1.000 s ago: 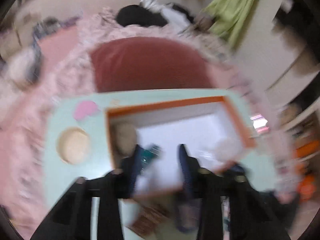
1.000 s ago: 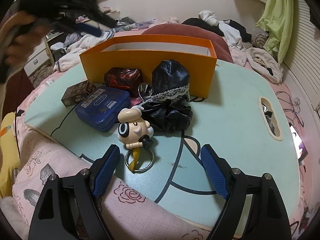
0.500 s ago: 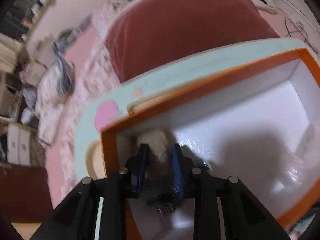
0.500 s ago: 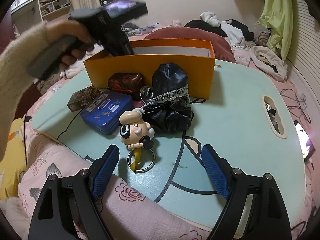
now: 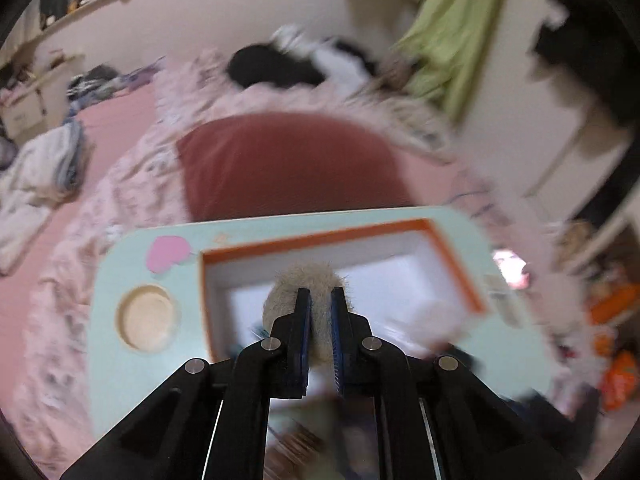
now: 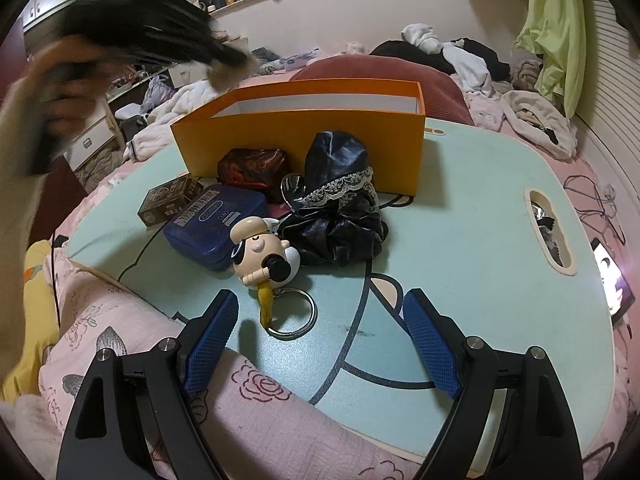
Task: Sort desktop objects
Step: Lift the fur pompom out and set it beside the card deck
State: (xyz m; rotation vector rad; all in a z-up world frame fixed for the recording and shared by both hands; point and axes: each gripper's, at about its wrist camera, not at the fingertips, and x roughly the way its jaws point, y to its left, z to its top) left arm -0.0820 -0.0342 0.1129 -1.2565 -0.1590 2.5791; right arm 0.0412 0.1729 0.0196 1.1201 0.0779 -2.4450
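My left gripper [image 5: 320, 294] is shut on a fluffy beige pom-pom [image 5: 316, 276], held in the air above the open orange box [image 5: 452, 256]. In the right wrist view the same gripper shows blurred at the upper left in a hand [image 6: 68, 92], the pom-pom [image 6: 230, 74] at its tip above the box [image 6: 304, 136]. My right gripper [image 6: 320, 296] stands open low over the near edge of the mint table [image 6: 480, 240]. Just beyond its fingers lies a cartoon-figure keychain [image 6: 260, 248], with nothing between the pads.
In front of the box lie a blue tin [image 6: 212, 220], a small brown carton [image 6: 170, 198], a dark red packet [image 6: 252, 164] and a black lace-trimmed cloth [image 6: 336, 208]. A phone [image 6: 612, 280] lies off the table's right edge. A pink quilt [image 6: 240, 400] borders the front.
The left gripper went down into the orange box, closed on the fluffy pom-pom and rose out with it. The right gripper has stayed where it was, open.
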